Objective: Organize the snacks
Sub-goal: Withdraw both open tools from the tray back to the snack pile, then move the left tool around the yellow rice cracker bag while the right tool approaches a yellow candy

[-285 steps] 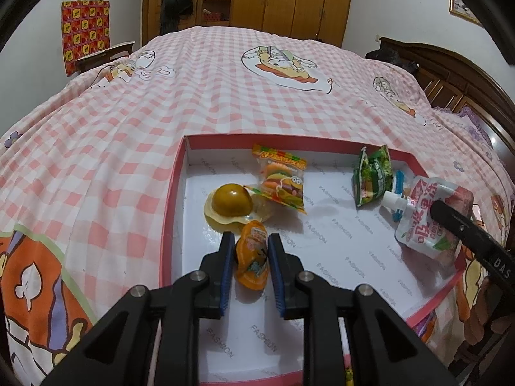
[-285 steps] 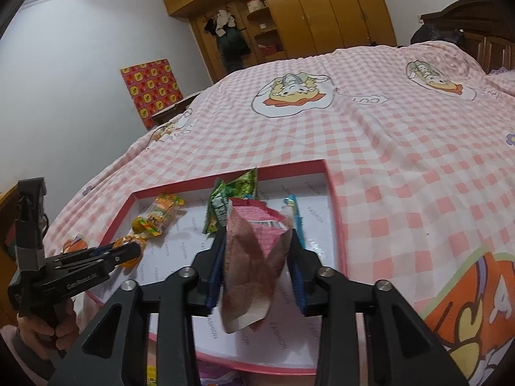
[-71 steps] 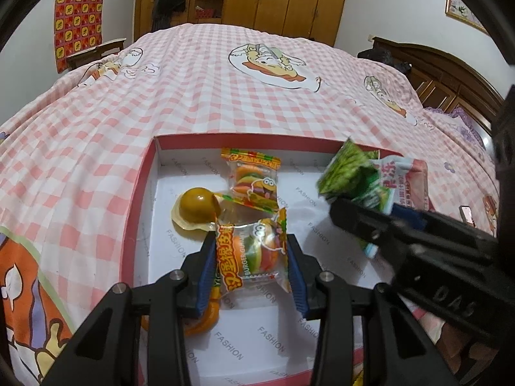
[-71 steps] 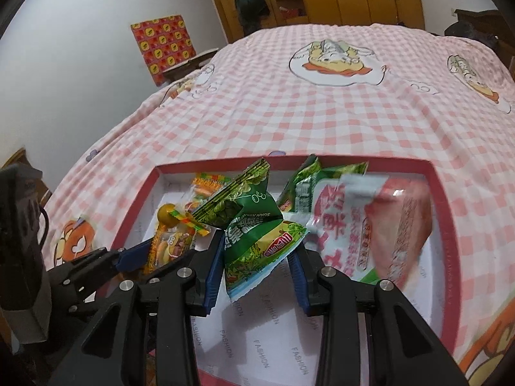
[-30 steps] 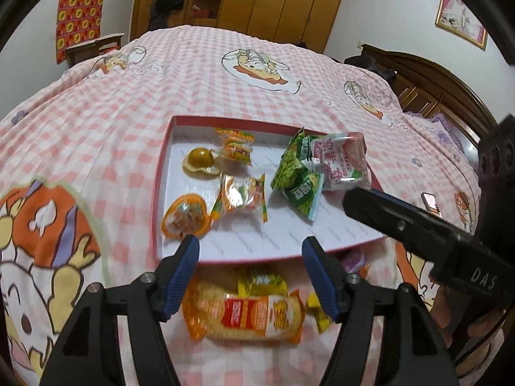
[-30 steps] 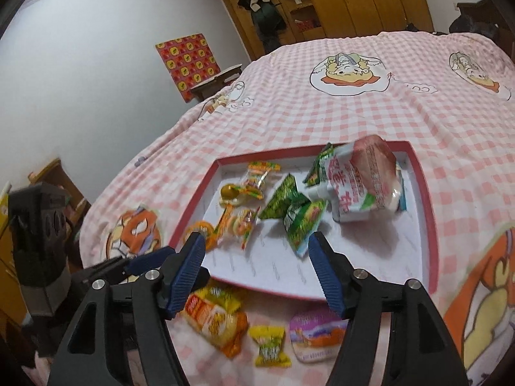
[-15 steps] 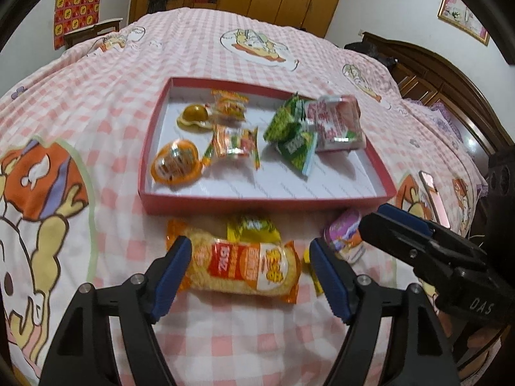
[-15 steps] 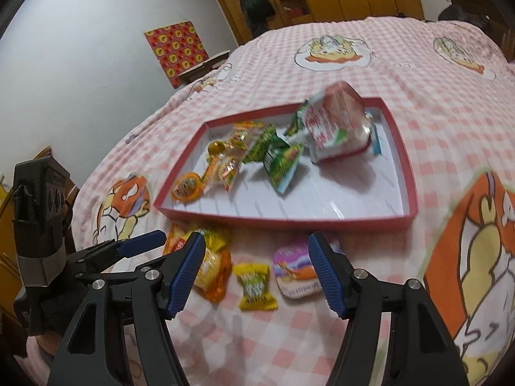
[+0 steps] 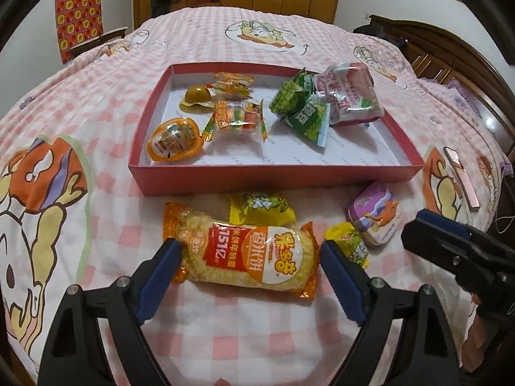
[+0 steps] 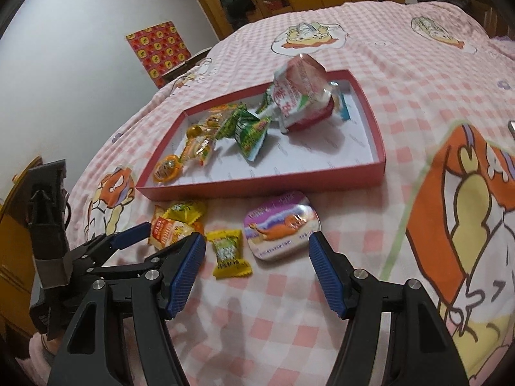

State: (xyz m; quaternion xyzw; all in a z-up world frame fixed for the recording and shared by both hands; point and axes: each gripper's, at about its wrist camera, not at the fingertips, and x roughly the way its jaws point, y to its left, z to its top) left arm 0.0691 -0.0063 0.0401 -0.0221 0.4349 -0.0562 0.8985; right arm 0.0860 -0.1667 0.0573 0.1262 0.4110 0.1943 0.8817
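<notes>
between left gripper jaws, rice cracker pack, gripper wide apart

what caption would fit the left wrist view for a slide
Open left gripper straddles a rice cracker pack on the checked bedspread, in front of the red snack tray.

Black claw frames, ribbed blue pads, silver screws

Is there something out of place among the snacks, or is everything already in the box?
Four snacks lie on the bedspread in front of the red box, not in it: the orange rice cracker pack, two yellow candies and a purple tin. In the box, the pink pouch leans on the green packets.
</notes>
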